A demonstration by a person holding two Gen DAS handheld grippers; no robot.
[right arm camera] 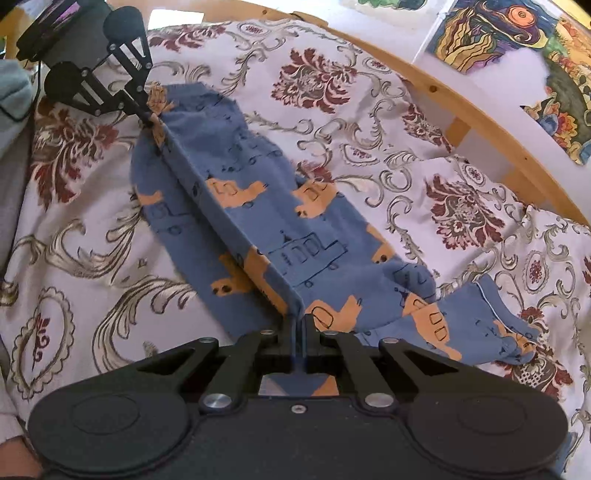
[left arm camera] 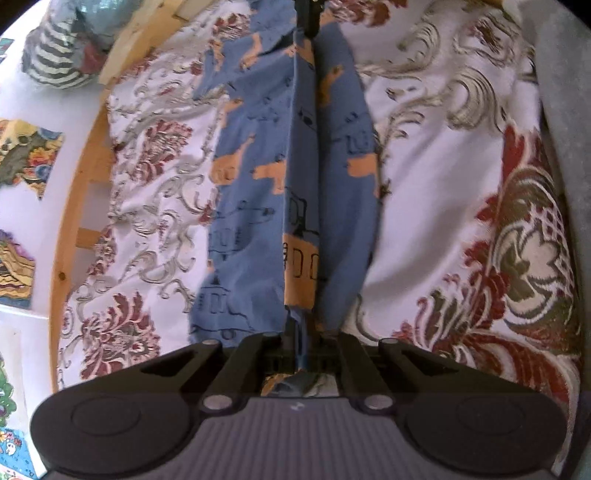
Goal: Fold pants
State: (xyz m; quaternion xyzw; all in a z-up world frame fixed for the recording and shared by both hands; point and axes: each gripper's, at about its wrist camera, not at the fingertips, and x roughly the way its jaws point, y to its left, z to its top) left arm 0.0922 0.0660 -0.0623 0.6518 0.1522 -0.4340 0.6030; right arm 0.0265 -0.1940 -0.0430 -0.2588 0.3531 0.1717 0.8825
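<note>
At the lower centre of the left wrist view, the left gripper [left arm camera: 301,354] has its fingers closed to a narrow slot, clamping a raised fold of the pants [left arm camera: 258,184]. At the lower centre of the right wrist view, the right gripper [right arm camera: 298,332] is likewise closed on the opposite end of the same fold. The ridge of fabric runs taut between the two grippers; in the right wrist view it extends to the upper left of the frame, where the left gripper [right arm camera: 149,120] pinches it. In the left wrist view the right gripper [left arm camera: 308,22] appears at the top centre, gripping the far end.

The pants [right arm camera: 280,221] are blue with orange vehicle shapes and dark line drawings. Both sides of the garment drape down from the ridge onto a bedspread [left arm camera: 461,184], white with dark red floral and grey scroll patterns. One portion lies bunched at the lower right of the right wrist view.

A wooden bed frame [right arm camera: 461,107] borders the bedspread. Behind it stands a white wall [right arm camera: 498,77] bearing colourful drawings [right arm camera: 491,29]. A striped bundle of fabric [left arm camera: 59,55] sits at the upper left of the left wrist view. No legible writing is visible.
</note>
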